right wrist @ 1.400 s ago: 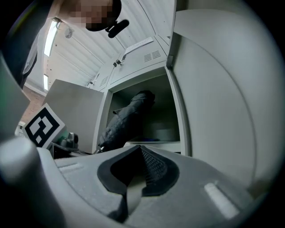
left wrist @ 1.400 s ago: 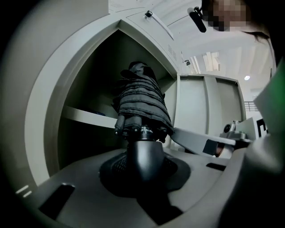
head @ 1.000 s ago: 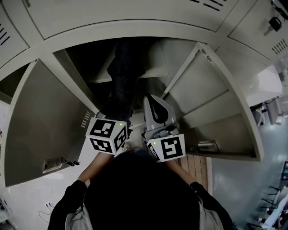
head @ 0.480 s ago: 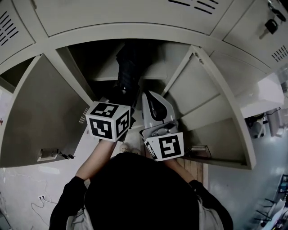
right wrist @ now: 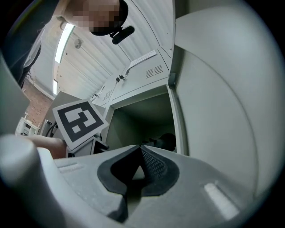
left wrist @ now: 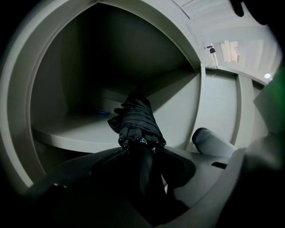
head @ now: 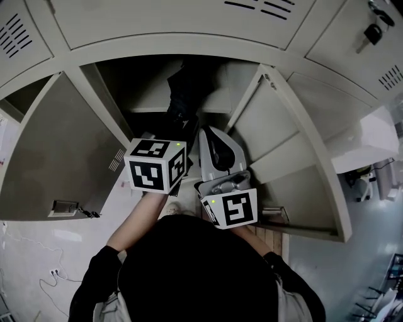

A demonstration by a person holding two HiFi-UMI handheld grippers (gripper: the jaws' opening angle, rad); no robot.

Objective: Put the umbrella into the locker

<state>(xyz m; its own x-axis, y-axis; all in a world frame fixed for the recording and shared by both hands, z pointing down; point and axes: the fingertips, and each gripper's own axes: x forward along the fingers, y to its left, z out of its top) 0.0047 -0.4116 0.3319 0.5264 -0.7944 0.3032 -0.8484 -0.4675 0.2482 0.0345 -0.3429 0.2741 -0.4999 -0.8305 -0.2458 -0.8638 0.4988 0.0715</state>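
Observation:
A folded black umbrella (head: 183, 94) (left wrist: 137, 121) lies on the shelf (left wrist: 73, 130) inside the open locker, tip pointing inward. Its black handle still runs back between the jaws of my left gripper (head: 184, 135) (left wrist: 142, 153). Those jaws have just been opening, and a sliver of light shows beside the handle, so the pads do not press on it. My right gripper (head: 211, 133) (right wrist: 141, 149) hovers just right of the left one at the locker mouth, shut with nothing between its pads.
The locker's door (head: 56, 157) swings out at left with a key (head: 88, 214) in its lock. A neighbouring door (head: 280, 135) stands open at right. Shut lockers (head: 157, 19) run above. A lower shelf edge (head: 302, 220) juts at right.
The left gripper's marker cube has lifted and tipped, and the umbrella now reaches deeper into the locker. The right gripper has risen slightly beside it.

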